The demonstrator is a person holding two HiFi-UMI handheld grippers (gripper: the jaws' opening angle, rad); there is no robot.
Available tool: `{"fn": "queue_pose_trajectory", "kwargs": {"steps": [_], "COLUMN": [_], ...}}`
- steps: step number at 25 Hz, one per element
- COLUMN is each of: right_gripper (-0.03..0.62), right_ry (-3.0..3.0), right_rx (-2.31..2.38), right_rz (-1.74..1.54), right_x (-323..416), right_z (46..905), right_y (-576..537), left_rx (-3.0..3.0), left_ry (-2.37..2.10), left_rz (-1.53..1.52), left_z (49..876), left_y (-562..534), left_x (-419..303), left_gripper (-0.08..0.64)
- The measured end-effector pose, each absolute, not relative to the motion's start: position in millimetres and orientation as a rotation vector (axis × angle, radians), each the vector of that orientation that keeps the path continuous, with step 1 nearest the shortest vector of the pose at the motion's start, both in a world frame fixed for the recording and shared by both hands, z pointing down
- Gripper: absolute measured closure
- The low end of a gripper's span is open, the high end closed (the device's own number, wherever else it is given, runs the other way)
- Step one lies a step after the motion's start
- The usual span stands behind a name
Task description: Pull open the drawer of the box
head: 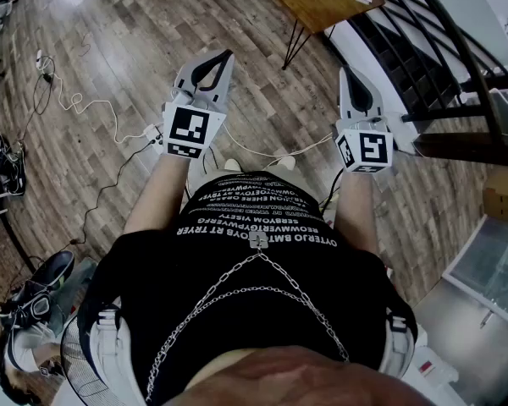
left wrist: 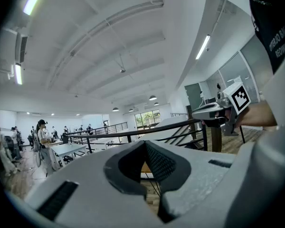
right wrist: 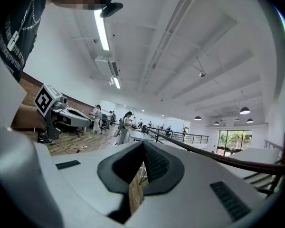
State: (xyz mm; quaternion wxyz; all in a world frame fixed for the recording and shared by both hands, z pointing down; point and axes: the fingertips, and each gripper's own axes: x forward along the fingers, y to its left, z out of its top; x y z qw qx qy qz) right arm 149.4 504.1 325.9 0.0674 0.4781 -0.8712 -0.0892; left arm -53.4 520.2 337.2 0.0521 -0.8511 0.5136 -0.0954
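Place: you're standing in a big open-plan lab or workshop hall, not a home.
Floor: wood-look planks (head: 110, 24) under your feet, with loose cables (head: 74, 104) trailing across them.
Ceiling: high and white above you, with long strip lights (right wrist: 102, 30) and round hanging lamps (right wrist: 244, 110).
Around you: people (right wrist: 127, 122) standing at white desks (left wrist: 69, 149), a black railing (left wrist: 133, 133), and big windows (left wrist: 145, 119) at the far end.

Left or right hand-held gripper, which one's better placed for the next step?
Neither has an edge: left hand-held gripper and right hand-held gripper are both shut, empty, level over the wooden floor; no box or drawer is in view.
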Motion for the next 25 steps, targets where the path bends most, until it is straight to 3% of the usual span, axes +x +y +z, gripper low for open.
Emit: {"fn": "queue_pose_trajectory", "kwargs": {"steps": [25], "right_gripper": [0.595], "right_ry": [-2.564], "right_rx": [1.394], "right_rz": [-0.085], "right_x": [121], "right_z": [365], "right_y": [478], "left_rx": [-2.698], "left_ry": [1.598], "left_rz": [-0.244], "left_z": [371], "left_y": [481], "left_x": [-81], "left_gripper": [0.552]}}
